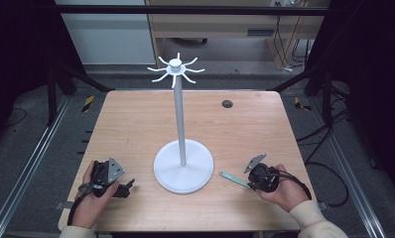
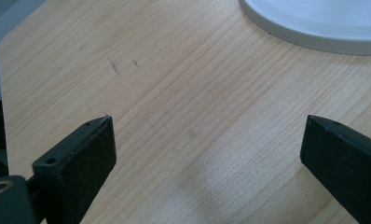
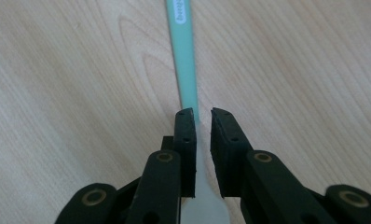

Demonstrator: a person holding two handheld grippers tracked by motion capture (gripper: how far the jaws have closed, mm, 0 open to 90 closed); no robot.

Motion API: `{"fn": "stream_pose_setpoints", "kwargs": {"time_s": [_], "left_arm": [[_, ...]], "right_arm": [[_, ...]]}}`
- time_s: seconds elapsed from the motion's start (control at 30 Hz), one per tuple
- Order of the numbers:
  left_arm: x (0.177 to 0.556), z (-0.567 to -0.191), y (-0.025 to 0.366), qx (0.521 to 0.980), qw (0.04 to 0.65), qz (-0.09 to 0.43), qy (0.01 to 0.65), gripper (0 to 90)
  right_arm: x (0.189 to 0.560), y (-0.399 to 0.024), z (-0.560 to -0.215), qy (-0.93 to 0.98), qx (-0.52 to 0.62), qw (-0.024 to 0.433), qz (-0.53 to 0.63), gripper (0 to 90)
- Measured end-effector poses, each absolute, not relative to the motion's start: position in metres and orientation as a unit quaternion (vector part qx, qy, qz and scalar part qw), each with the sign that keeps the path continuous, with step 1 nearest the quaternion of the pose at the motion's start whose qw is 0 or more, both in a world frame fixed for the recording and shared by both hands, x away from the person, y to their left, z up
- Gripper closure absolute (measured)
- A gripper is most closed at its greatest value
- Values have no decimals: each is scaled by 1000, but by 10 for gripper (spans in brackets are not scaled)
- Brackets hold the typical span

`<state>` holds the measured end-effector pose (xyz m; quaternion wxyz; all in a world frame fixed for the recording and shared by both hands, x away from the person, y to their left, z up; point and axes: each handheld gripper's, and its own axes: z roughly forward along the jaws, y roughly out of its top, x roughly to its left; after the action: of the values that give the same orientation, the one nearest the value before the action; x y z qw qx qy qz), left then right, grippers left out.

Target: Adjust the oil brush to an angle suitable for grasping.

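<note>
Right hand-held gripper (image 3: 202, 114) jaws narrowed around a thin mint-green plastic stick (image 3: 183, 56) lying flat on the light wooden counter (image 1: 136, 124), beside the white round-based hook stand (image 1: 181, 148). Left hand-held gripper (image 2: 207, 135) spread wide, holding nothing.

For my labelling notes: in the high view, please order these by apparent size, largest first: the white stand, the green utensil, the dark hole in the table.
1. White stand, clearly the largest.
2. Green utensil, partly hidden by the right gripper.
3. Dark hole, the smallest; it lies farther from the camera, which shrinks it somewhat.
</note>
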<state>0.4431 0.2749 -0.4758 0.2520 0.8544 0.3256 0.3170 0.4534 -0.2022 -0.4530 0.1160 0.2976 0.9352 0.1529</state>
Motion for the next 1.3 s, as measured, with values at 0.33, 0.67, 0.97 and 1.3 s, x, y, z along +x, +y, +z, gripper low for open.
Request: {"fn": "stream_pose_setpoints", "kwargs": {"time_s": [0.33, 0.67, 0.97, 1.3], "left_arm": [[443, -476, 275, 854, 253, 316, 326, 29], [443, -476, 275, 855, 252, 316, 326, 29], [443, -476, 275, 855, 252, 316, 326, 28], [443, -476, 275, 855, 252, 316, 325, 29]], "right_arm": [[464, -200, -461, 949, 281, 82, 114, 775], [466, -198, -464, 953, 274, 71, 104, 781], [471, -196, -467, 956, 271, 62, 92, 800], [473, -195, -465, 957, 272, 51, 91, 826]]}}
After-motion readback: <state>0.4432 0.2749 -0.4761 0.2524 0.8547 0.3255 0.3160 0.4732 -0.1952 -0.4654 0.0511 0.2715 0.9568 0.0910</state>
